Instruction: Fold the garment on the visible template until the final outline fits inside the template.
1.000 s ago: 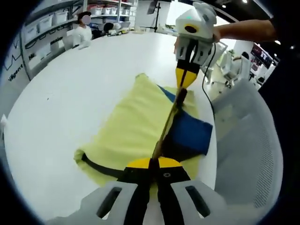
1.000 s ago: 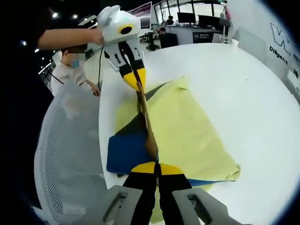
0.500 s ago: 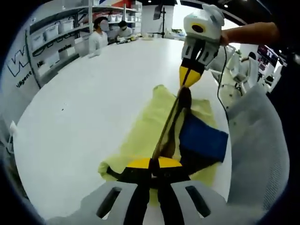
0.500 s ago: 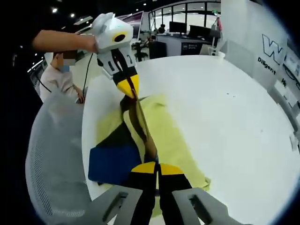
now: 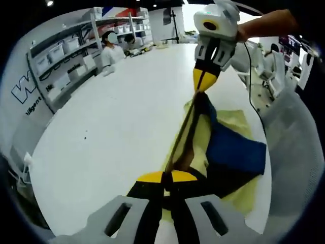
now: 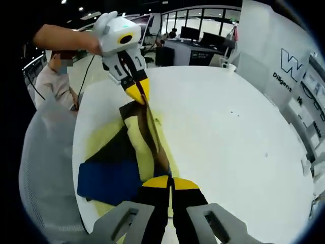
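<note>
Garment lifted higher, taut between tongs (both clamped)

Wide bare stretch of the round white table lies open from nine to twelve o'clock in the left gripper view. At three o'clock the grey mesh chair back crowds the table edge. The taut yellow-and-blue garment spans the middle.

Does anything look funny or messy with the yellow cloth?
Yes. The yellow cloth isn't lying flat: the left tool and the right tool pinch one edge and stretch it tight between them above the table. The rest sags in a bunch near the table's edge, beside a blue pad.
</note>
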A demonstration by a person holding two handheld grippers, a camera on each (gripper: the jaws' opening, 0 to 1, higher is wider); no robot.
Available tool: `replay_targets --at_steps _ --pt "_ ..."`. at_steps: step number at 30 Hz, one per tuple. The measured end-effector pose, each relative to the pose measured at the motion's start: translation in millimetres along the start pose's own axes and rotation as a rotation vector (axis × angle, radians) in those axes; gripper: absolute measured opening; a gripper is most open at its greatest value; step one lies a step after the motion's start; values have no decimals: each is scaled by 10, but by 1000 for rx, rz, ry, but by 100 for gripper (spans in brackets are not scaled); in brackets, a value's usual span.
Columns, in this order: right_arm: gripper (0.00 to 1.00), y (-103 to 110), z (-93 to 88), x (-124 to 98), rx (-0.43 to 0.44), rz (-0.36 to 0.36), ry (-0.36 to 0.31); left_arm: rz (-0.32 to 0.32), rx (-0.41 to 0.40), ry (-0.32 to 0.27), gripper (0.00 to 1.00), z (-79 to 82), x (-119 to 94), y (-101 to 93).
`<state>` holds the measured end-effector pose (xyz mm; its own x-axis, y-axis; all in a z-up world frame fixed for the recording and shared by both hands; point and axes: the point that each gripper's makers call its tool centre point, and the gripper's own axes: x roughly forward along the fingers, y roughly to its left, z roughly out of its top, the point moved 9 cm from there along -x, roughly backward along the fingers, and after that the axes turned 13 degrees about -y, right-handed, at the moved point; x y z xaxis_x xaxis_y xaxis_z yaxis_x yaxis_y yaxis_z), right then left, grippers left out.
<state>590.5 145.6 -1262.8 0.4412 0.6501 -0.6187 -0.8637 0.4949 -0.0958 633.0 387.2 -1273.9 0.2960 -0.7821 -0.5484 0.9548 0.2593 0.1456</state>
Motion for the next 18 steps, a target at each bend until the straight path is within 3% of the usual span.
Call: replay_targets --at_steps 18 --pt "0 -410 252 21 -30 -119 -21 77 80 -25 9 268 74 394"
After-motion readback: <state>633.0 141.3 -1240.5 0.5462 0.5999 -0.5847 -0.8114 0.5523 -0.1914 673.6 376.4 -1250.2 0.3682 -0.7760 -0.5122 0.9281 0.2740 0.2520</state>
